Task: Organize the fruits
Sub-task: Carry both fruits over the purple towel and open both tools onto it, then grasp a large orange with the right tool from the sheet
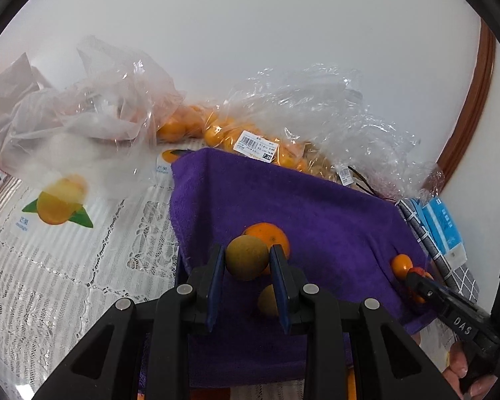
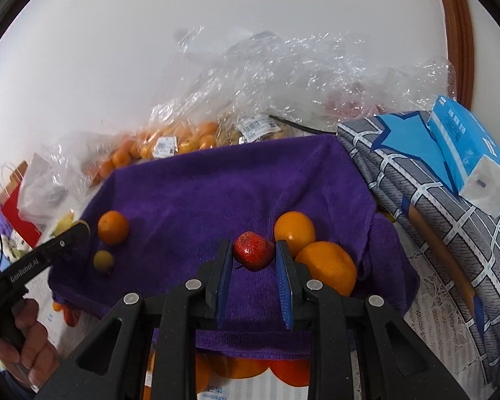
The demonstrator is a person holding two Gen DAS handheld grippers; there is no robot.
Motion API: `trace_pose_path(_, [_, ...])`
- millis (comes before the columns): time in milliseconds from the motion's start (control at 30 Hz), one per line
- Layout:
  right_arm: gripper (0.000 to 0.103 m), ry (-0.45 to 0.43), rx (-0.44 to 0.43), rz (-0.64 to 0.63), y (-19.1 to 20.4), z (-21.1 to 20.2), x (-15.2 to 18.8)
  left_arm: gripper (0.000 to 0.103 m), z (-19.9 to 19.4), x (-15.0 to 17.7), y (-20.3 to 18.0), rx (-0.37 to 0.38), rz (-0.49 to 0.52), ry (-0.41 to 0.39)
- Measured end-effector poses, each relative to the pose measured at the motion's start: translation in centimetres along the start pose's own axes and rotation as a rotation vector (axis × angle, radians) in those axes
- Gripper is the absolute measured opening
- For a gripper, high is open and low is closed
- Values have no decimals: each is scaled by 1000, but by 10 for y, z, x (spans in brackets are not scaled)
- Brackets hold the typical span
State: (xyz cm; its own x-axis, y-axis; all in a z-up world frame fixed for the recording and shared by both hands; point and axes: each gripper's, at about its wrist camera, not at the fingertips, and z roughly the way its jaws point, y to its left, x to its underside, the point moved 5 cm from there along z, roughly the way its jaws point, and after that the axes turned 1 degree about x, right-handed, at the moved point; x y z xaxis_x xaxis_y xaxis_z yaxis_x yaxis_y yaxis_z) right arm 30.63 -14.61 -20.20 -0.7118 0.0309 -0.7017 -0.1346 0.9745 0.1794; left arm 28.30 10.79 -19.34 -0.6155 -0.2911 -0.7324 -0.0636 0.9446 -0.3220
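Observation:
My left gripper (image 1: 246,253) is shut on a round yellow-brown fruit (image 1: 246,260) just above the purple towel (image 1: 316,206). Behind it on the towel lies an orange (image 1: 270,235), and a second yellow-brown fruit (image 1: 266,301) lies under the jaws. My right gripper (image 2: 254,247) is shut on a small red fruit (image 2: 252,256) over the same towel (image 2: 216,193). Two oranges (image 2: 295,230) (image 2: 328,266) sit just right of it. Further left lie an orange (image 2: 113,227) and a small yellow fruit (image 2: 103,260), beside the left gripper (image 2: 81,228). The right gripper (image 1: 413,275) shows at the towel's right edge.
Clear plastic bags of oranges (image 1: 216,133) (image 2: 176,140) lie behind the towel against the white wall. A blue tissue pack (image 2: 463,146) rests on a grey checked cloth (image 2: 433,206) to the right. A lace tablecloth (image 1: 50,283) and crumpled bags (image 1: 83,116) are on the left.

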Motion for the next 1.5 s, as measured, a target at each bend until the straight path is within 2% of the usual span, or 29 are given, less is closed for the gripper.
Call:
trace_pose_path(300, [26, 15, 18, -37, 8, 2, 9, 26, 4, 2, 1, -24, 15, 22])
trace_pose_path(433, [27, 13, 0, -10, 5, 1, 10, 26, 5, 2, 1, -24, 12, 25])
trace_pose_path(667, [47, -20, -1, 11, 4, -9, 11, 27, 4, 2, -5, -5, 39, 25])
trace_pose_path(733, [51, -32, 4, 2, 6, -15, 13, 34, 1, 1, -6, 5, 39, 12])
trace_pose_path(800, [59, -51, 15, -5, 8, -25, 16, 35, 0, 0, -6, 15, 34, 6])
trace_pose_path(967, [66, -86, 25, -15, 16, -48, 27, 36, -2, -1, -7, 12, 38, 5])
trace_pose_path(1067, [66, -60, -41, 46, 15, -58, 42, 40, -6, -1, -7, 14, 45, -13])
trace_pose_path(1200, [66, -24, -84, 90, 17, -67, 60, 42, -12, -1, -4, 31, 31, -30])
trace_pose_path(1333, [65, 7, -52, 50, 28, -61, 68, 42, -15, 0, -1, 32, 20, -31])
trace_pose_path(1400, [60, 37, -61, 36, 34, -54, 69, 42, -17, 1, 0, 31, 21, -33])
trace_pose_path(1500, [59, 70, -82, 14, 43, -47, 69, 42, -19, 1, 1, 32, 20, -42])
